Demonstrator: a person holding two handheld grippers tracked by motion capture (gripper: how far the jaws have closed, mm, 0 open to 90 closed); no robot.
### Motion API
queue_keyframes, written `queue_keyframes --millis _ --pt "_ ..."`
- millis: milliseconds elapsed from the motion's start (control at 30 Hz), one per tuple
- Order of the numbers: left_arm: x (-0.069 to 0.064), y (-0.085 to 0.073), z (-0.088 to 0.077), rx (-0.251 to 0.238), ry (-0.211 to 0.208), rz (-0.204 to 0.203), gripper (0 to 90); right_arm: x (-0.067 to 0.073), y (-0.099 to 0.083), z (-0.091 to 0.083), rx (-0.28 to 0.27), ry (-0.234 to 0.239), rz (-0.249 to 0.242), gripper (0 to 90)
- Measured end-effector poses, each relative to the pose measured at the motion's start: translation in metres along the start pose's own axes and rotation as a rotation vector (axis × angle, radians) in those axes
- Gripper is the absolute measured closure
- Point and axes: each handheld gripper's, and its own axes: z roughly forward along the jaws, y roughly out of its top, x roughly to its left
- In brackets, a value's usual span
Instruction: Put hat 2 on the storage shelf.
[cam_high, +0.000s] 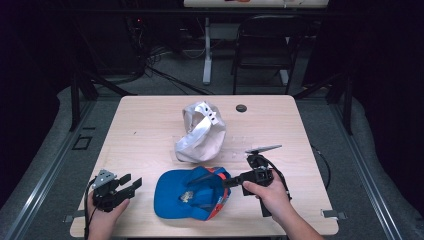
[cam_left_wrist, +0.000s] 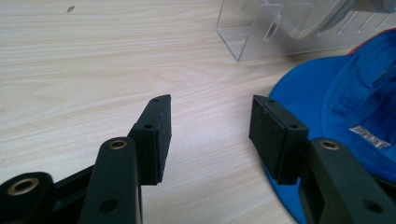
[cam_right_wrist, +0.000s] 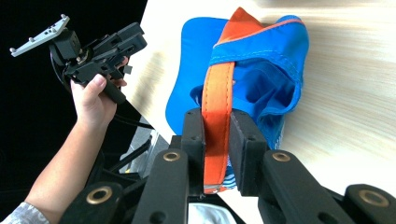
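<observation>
Pinching the blue cap's (cam_high: 192, 193) orange band (cam_right_wrist: 216, 116) near the surface's front edge, our right tongs (cam_right_wrist: 217, 140) lift it — left tongs (cam_left_wrist: 210, 135) spread, empty; next, probably, steady the brim.

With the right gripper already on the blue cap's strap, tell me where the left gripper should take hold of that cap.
Take the flat brim of the blue cap, coming in level from the left. The brim lies toward the open left gripper, thin enough to slide between its pads, while the right gripper pinches the orange strap at the opposite side.
</observation>
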Motion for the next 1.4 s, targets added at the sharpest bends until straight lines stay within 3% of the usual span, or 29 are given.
queue_keyframes --millis 233,567,800,1133,1400 --pt "0.000 0.002 0.005 -0.003 -0.009 0.003 49.5 0.005 0.004 -0.029 -0.031 0.034 0.058 77.6" --pt "0.000 0.002 0.005 -0.002 -0.006 0.003 49.5 0.008 0.010 -0.057 -0.082 0.229 0.144 77.6" --pt "0.002 0.002 0.004 0.003 0.001 0.004 49.5 0.015 0.021 -0.072 -0.121 0.300 0.176 77.6" --pt "0.002 0.002 0.003 -0.003 0.012 0.009 49.5 0.031 0.037 -0.112 -0.215 0.277 0.193 77.7" --pt "0.002 0.002 0.002 0.000 0.010 0.010 49.5 0.028 0.046 -0.151 -0.329 0.260 0.231 77.7"
